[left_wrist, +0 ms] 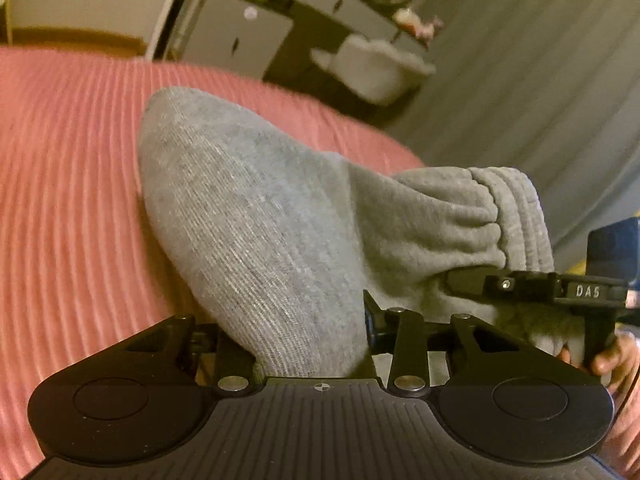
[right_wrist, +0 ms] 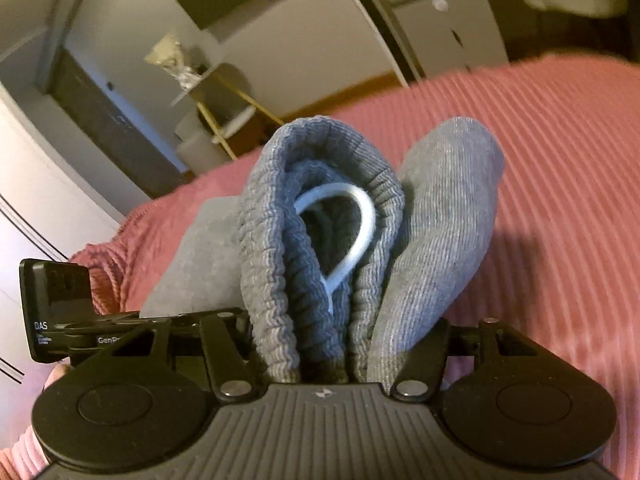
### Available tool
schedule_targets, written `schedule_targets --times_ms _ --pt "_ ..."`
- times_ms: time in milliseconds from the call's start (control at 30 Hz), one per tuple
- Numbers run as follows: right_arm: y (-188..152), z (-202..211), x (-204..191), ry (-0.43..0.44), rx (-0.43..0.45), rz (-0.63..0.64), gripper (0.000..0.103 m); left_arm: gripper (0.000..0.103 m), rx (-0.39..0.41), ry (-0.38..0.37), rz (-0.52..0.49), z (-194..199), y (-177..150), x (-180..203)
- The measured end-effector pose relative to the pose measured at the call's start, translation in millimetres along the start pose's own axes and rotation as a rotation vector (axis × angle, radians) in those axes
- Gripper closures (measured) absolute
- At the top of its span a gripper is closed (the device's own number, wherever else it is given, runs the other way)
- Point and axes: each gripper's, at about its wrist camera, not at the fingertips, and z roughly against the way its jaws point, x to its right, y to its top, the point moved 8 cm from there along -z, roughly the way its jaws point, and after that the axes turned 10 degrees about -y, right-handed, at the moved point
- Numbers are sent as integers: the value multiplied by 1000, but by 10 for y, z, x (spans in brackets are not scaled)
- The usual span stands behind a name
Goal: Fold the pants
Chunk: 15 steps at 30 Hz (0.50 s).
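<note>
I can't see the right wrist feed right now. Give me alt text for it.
The right gripper has its jaws closed on the bunched elastic waistband of grey pants, a white drawstring looping out of the folds. The fabric rises above a pink ribbed bedspread. The left gripper shows at the left edge, with blurred furniture behind.

My left gripper [left_wrist: 308, 344] clamps a fold of the grey ribbed-knit pants [left_wrist: 256, 216], lifted above the pink ribbed bedspread [left_wrist: 72, 184]. My right gripper [left_wrist: 460, 292] grips the gathered waistband [left_wrist: 516, 216] near the bed's right edge.
</note>
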Motion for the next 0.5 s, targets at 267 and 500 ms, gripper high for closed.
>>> schedule_targets --times_ms 267,500 --pt "708 -334 -225 28 112 4 45 62 77 110 -15 36 753 -281" --pt "794 -1204 -73 -104 -4 7 44 59 -5 213 31 -510 676 -822"
